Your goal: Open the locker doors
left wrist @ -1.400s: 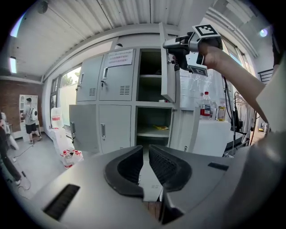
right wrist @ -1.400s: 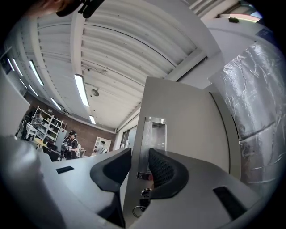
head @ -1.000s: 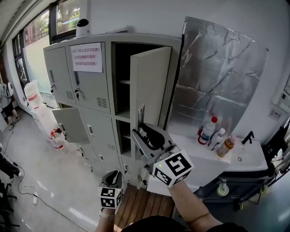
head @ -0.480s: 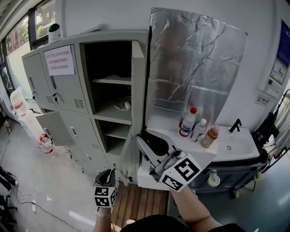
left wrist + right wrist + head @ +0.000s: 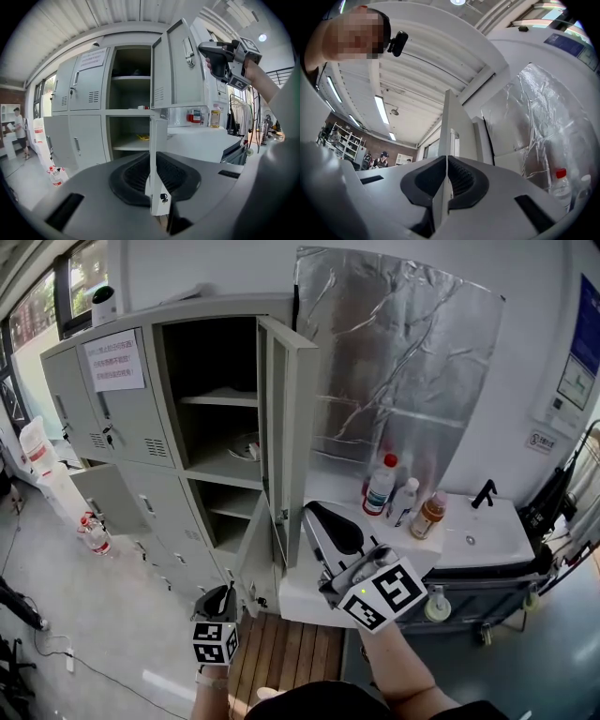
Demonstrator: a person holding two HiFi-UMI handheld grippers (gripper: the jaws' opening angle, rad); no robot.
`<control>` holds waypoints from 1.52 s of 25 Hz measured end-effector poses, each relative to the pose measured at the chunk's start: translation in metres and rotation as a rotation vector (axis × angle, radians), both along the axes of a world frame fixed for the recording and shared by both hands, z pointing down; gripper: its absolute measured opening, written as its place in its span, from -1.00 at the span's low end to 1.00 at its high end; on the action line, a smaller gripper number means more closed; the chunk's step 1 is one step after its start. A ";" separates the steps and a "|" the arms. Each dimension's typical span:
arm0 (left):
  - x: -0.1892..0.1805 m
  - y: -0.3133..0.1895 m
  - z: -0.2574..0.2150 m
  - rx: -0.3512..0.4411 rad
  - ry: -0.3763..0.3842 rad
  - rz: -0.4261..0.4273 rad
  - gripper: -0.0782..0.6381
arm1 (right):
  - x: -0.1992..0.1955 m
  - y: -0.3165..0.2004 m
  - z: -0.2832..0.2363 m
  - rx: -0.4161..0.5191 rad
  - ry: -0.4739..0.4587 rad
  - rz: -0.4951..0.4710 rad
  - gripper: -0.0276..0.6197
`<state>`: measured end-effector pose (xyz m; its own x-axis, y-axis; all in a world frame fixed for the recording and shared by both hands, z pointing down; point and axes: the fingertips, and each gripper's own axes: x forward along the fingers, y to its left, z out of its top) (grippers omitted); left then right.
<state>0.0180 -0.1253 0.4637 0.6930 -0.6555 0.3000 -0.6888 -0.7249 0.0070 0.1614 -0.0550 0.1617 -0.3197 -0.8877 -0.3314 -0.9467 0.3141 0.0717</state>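
Grey lockers (image 5: 122,418) ahead. Left gripper (image 5: 222,596) pinching the edge of the swung-out lower door (image 5: 255,554). Right gripper (image 5: 314,515), jaws just closed together with nothing between, just beside the edge of the wide-open upper door (image 5: 281,427).

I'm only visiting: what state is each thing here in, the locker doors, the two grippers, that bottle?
Upper door, swung wide open.
Lower door, open.
Top left doors, closed.
Left gripper, shut on the lower door's edge.
Right gripper, shut, beside the upper door.
Red-capped bottle, upright, cap on.
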 end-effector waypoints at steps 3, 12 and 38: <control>-0.004 0.003 -0.001 0.003 -0.005 -0.016 -0.63 | -0.001 0.004 0.002 0.005 -0.002 -0.013 -0.81; -0.033 0.017 0.005 -0.004 -0.007 -0.074 -0.63 | -0.048 0.007 0.040 -0.034 -0.014 -0.174 -0.82; -0.142 0.064 0.028 -0.006 0.090 -0.221 -0.70 | -0.188 -0.006 0.268 -0.417 0.121 -0.446 -0.82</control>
